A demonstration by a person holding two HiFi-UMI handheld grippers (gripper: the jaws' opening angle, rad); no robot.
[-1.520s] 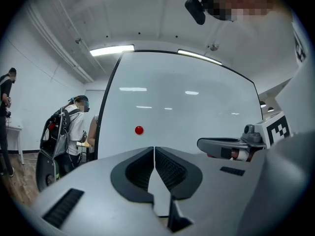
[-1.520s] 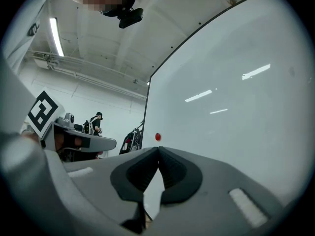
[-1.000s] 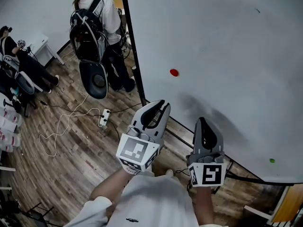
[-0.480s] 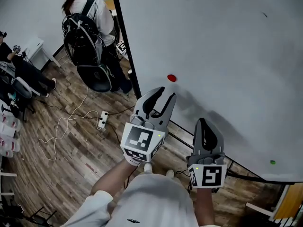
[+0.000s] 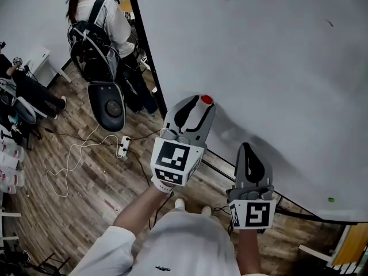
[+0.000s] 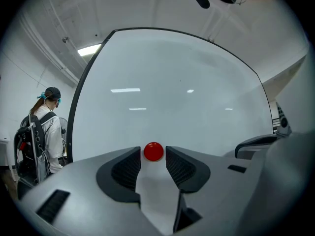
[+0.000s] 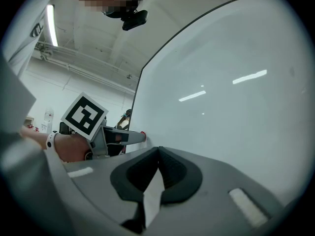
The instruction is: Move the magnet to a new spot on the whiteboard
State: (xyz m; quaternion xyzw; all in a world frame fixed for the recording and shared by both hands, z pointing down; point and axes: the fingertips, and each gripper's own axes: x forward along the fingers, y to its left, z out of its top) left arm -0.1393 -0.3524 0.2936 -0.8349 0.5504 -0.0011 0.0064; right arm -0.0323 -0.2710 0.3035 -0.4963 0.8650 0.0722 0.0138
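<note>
Whiteboard (image 5: 276,50) open above and right of magnet (image 5: 206,100); person (image 5: 100,22) stands beyond left frame edge (image 5: 146,56).

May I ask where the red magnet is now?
In the head view the red magnet sits on the whiteboard near its left edge, between the tips of the left gripper, whose jaws have just been opening.

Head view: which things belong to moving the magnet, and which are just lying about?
Job: red magnet; whiteboard; left gripper, whose jaws have just been opening, with the magnet between them but not pinched.
Lying about: right gripper, shut and empty; green dot on the board; power strip and white cable on the floor; person with backpack.
</note>
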